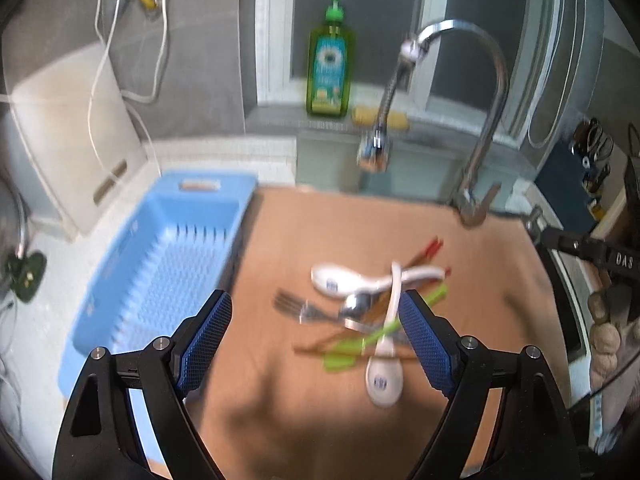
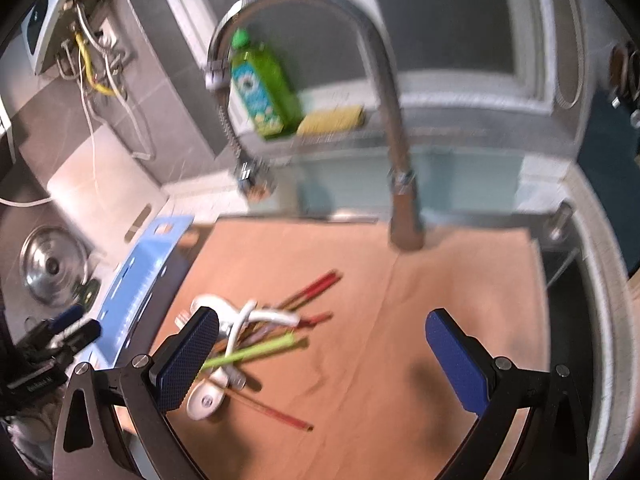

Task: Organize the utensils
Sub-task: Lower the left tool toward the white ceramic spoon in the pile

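Left wrist view shows the left tongs (image 1: 316, 340) spread wide and empty above a tangled heap of utensils on the brown worktop (image 1: 480, 280), just beside the pale blue slotted plastic drainer basket (image 1: 160, 264); the right tongs (image 2: 322, 354) are likewise released and hold nothing. The two white ceramic soup spoons (image 1: 380, 376) look smooth, slippery and breakable, best pinched across the narrow handle, while the thin, light green chopsticks (image 2: 260, 350) and metal fork (image 1: 292, 306) lie flat and crossed, so their free ends seem safest.

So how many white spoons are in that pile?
2. One white spoon lies across the far side of the pile; the other has its bowl at the near edge, handle crossing over the first. More could be hidden underneath.
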A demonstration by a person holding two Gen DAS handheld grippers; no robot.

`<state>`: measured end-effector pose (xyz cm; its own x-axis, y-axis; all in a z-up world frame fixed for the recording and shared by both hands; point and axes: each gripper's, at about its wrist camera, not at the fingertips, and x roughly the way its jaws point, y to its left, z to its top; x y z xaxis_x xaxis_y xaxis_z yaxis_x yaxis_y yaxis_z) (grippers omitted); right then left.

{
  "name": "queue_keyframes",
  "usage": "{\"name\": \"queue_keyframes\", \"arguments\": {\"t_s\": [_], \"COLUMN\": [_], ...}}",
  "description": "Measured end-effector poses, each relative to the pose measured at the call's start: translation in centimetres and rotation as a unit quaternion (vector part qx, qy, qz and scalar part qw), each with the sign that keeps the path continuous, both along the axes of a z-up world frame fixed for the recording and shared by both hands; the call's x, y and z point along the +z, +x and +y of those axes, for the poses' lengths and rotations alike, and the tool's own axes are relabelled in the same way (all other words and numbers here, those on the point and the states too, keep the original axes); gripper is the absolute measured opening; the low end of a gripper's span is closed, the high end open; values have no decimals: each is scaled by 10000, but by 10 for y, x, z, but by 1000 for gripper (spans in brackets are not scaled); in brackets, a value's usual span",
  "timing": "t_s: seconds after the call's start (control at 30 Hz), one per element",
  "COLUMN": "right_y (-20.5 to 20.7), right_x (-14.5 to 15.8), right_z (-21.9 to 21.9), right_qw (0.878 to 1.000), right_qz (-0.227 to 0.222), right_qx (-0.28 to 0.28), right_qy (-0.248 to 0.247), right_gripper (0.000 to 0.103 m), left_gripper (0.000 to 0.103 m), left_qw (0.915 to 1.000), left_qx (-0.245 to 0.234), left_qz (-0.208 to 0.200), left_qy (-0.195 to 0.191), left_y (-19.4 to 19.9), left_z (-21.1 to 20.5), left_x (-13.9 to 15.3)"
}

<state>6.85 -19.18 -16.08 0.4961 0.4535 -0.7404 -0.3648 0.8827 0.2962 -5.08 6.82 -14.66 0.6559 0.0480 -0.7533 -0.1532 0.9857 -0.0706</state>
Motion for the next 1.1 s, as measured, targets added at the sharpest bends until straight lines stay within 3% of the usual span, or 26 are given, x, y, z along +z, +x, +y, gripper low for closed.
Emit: {"name": "queue_keyframes", "arguments": {"t_s": [0.1, 0.33, 0.47, 0.57, 0.7, 0.83, 1.1], "right_y": [-2, -8, -17, -24, -34, -38, -40], "right_x": [-15, -45, -60, -69, -81, -94, -115], "right_z": [7, 22, 32, 38, 47, 54, 64], "right_qw": [9996, 9933, 9864, 9829, 9787, 9749, 9692], "right_qz": [228, 927, 1328, 1472, 1597, 1773, 2030], "right_qx": [181, 680, 938, 1076, 1271, 1325, 1359], "right_qy": [-32, 104, 244, 260, 223, 241, 305], "right_gripper": [95, 69, 52, 47, 41, 36, 30], "left_gripper": [86, 84, 77, 61, 52, 50, 30], "left_qw": [9996, 9957, 9908, 9857, 9806, 9798, 9769], "left_qx": [29, 30, -26, -13, -13, -129, -205], "left_qz": [233, 676, 883, 1020, 1163, 1277, 1428], "left_qy": [-138, -627, -1030, -1338, -1580, -1532, -1579], "left_y": [-9, -24, -19, -12, -3, 5, 14], "left_z": [-2, -11, -15, -16, -19, -26, -33], "left_x": [-19, -52, -68, -80, -92, -97, -109]}}
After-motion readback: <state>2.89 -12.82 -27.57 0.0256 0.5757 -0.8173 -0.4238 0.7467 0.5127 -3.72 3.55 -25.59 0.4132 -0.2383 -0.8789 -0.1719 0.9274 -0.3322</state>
